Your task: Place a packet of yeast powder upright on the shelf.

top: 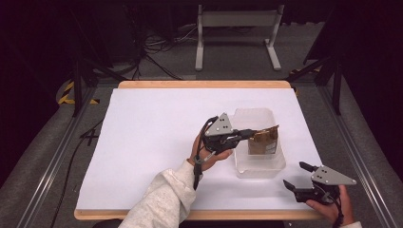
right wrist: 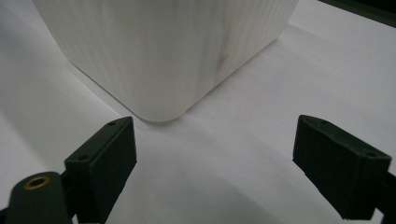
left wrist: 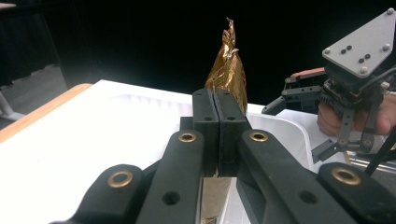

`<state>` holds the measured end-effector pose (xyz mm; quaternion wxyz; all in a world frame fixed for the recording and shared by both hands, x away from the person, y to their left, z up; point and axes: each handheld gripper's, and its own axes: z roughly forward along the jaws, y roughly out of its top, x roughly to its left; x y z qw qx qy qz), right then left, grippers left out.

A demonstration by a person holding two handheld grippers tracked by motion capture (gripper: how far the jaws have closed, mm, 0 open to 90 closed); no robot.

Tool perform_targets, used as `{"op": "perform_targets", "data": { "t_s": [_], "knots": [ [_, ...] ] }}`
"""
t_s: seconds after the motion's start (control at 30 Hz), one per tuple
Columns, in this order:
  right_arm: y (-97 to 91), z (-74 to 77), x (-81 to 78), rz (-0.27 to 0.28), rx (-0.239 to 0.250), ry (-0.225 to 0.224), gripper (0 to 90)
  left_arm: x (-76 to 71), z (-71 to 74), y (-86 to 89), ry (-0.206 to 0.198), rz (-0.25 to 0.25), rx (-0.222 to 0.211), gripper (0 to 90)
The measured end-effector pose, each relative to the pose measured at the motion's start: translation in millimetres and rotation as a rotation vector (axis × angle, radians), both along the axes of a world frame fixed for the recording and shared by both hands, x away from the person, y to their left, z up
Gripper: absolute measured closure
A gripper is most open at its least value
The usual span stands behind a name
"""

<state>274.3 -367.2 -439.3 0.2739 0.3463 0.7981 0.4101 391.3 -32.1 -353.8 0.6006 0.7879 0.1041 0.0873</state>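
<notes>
Gold packet (top: 264, 140) pinched by left gripper (top: 250, 133); right gripper (top: 298, 175) spread wide.

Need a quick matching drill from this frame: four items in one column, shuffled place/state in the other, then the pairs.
Items
1. left hand-held gripper
2. right hand-held gripper
3. gold foil packet
4. translucent plastic bin

States
A. stands on the white table cover, right of centre
B. open, holding nothing, near the bin's corner
C. pinched at one edge, hanging over the bin
D. shut on the packet

Pairs: 1-D, 2-B, 3-C, 4-A
</notes>
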Motion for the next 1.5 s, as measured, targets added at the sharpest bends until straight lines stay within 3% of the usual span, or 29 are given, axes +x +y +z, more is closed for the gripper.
{"op": "perform_targets", "data": {
  "t_s": [0.23, 0.33, 0.53, 0.73, 1.0, 1.27, 1.4, 1.5],
  "knots": [
    [-0.4, -0.4, 0.2, -0.002, -0.004, 0.000, 14.0, -3.1, -0.1, 0.1, -0.038, 0.013, 0.015, 88.6],
    [0.3, -0.4, 0.3, -0.001, -0.005, 0.002, 14.0, -2.4, -0.5, -0.8, -0.032, -0.009, 0.013, 89.4],
    [0.5, -0.6, 0.5, 0.000, -0.006, 0.004, 14.0, -2.2, -0.9, -0.3, -0.022, -0.006, 0.014, 89.5],
    [-1.1, 1.0, -0.2, -0.012, -0.003, -0.014, 14.1, -6.0, 3.1, 1.9, -0.054, -0.002, 0.033, 83.3],
    [-0.3, 1.1, -0.6, -0.009, 0.001, -0.014, 14.1, -7.8, 9.1, 6.4, -0.085, 0.013, 0.052, 81.8],
    [-0.3, 2.2, -1.5, -0.003, 0.008, -0.026, 14.2, -10.5, 19.1, 20.2, -0.104, 0.022, 0.031, 66.6],
    [-0.6, 2.3, -1.4, -0.007, 0.009, -0.028, 14.2, -12.3, 24.9, 30.6, -0.116, 0.046, 0.032, 58.9],
    [-0.5, 2.5, -1.5, -0.009, 0.007, -0.030, 14.2, -15.6, 28.8, 37.0, -0.144, 0.085, 0.056, 50.7]
  ]
}}
